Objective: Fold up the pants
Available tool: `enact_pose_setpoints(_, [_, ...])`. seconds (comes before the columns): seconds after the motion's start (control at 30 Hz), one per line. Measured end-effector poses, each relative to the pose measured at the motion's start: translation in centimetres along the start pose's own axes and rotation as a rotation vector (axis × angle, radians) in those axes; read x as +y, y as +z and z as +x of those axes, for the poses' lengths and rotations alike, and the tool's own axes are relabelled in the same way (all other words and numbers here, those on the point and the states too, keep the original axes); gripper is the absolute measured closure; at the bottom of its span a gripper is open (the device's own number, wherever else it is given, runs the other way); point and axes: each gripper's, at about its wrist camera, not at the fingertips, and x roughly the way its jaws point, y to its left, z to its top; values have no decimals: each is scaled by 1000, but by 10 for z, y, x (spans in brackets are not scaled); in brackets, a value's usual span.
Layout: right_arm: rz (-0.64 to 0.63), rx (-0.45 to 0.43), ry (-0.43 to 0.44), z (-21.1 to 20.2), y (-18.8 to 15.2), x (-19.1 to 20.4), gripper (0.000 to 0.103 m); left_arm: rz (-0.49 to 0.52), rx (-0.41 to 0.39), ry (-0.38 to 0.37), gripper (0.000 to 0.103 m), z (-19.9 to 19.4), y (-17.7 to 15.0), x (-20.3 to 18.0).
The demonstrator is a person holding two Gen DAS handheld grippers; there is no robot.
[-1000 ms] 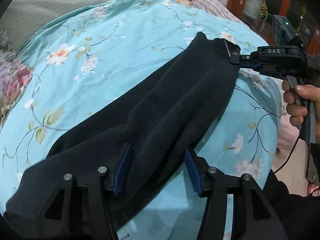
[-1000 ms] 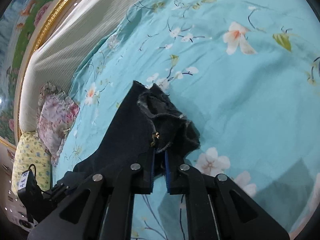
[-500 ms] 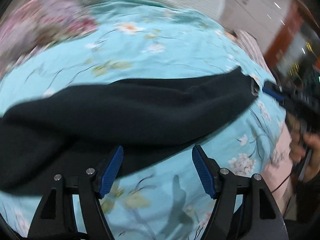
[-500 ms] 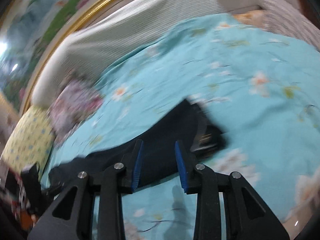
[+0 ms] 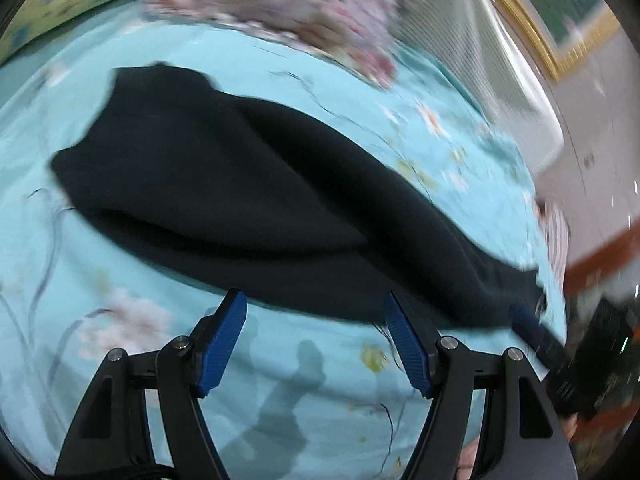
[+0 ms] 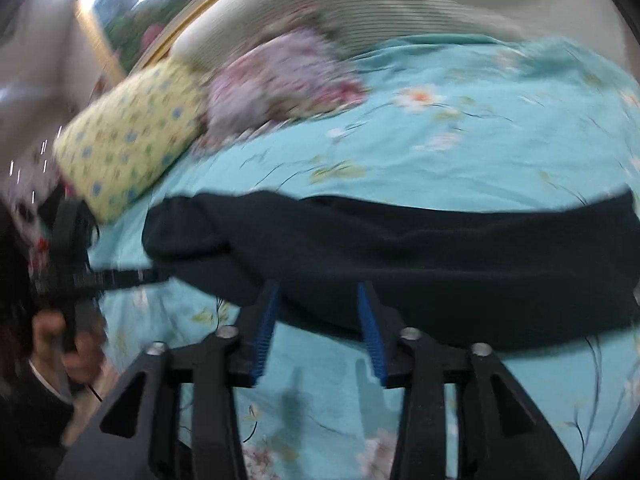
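The black pants [image 5: 248,184] lie as a long folded band across the turquoise floral bedsheet [image 5: 120,332]. They also show in the right wrist view [image 6: 420,248]. My left gripper [image 5: 316,338] is open and empty, just short of the near edge of the pants. My right gripper [image 6: 318,328] is open and empty, its fingertips at the near edge of the pants. The right gripper also shows at the right of the left wrist view [image 5: 536,332], beside one end of the pants. The left gripper shows at the left of the right wrist view [image 6: 120,278], by the other end.
A yellow dotted pillow [image 6: 132,140] and a pink floral pillow [image 6: 280,76] lie at the head of the bed, below a ribbed grey headboard [image 6: 400,4]. A gold picture frame [image 5: 532,24] hangs on the wall. Both views are motion-blurred.
My right gripper has opened and let go of the pants' corner. Both grippers have drawn back to the near edge and swung left toward the pillows. The pants now lie flat.
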Motion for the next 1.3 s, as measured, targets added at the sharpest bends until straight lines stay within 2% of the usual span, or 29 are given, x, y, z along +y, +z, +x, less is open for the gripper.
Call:
enact_pose_setpoints(0.07, [-99, 17, -43, 9, -2, 14, 52, -50, -22, 6, 31, -5, 8, 15])
enact_pose_setpoints(0.2, [-224, 37, -80, 19, -3, 30, 52, -137, -61, 92, 31, -9, 17, 39])
enact_pose_setpoints(0.3, [-303, 43, -110, 23, -4, 36, 52, -202, -71, 71, 31, -8, 20, 52])
enact_pose_setpoints(0.53, [-407, 79, -172, 32, -8, 34, 52, -228, -124, 66, 33, -7, 32, 54])
enact_pose_setpoints(0.67, [-512, 96, -234, 41, -13, 39, 52, -180, -135, 108, 54, -5, 37, 45])
enact_pose_setpoints(0.73, [-560, 97, -272, 44, -16, 41, 52, -153, -139, 137, 69, -4, 38, 44])
enact_pose_setpoints(0.77, [-564, 99, -286, 46, -16, 40, 52, -140, -146, 146, 78, -4, 39, 44])
enact_pose_setpoints(0.87, [-554, 124, -301, 53, -16, 31, 53, -145, -142, 127, 88, -2, 39, 52])
enact_pose_setpoints(0.9, [-544, 123, -297, 52, -15, 28, 63, -143, -145, 123, 90, -2, 38, 53])
enact_pose_setpoints(0.93, [-527, 122, -288, 51, -13, 26, 78, -132, -152, 117, 90, -6, 38, 53])
enact_pose_setpoints(1.0, [-460, 101, -245, 41, -4, 18, 88, -105, -163, 112, 92, -12, 39, 50])
enact_pose_setpoints(1.1, [-373, 57, -195, 26, 11, 6, 95, -55, -182, 115, 93, -26, 44, 44])
enact_pose_setpoints(1.17, [-303, 28, -148, 13, 23, -5, 95, -18, -192, 128, 95, -38, 47, 44])
enact_pose_setpoints(1.3, [-236, 9, -96, 3, 33, -18, 95, 30, -245, 209, 96, -64, 53, 56])
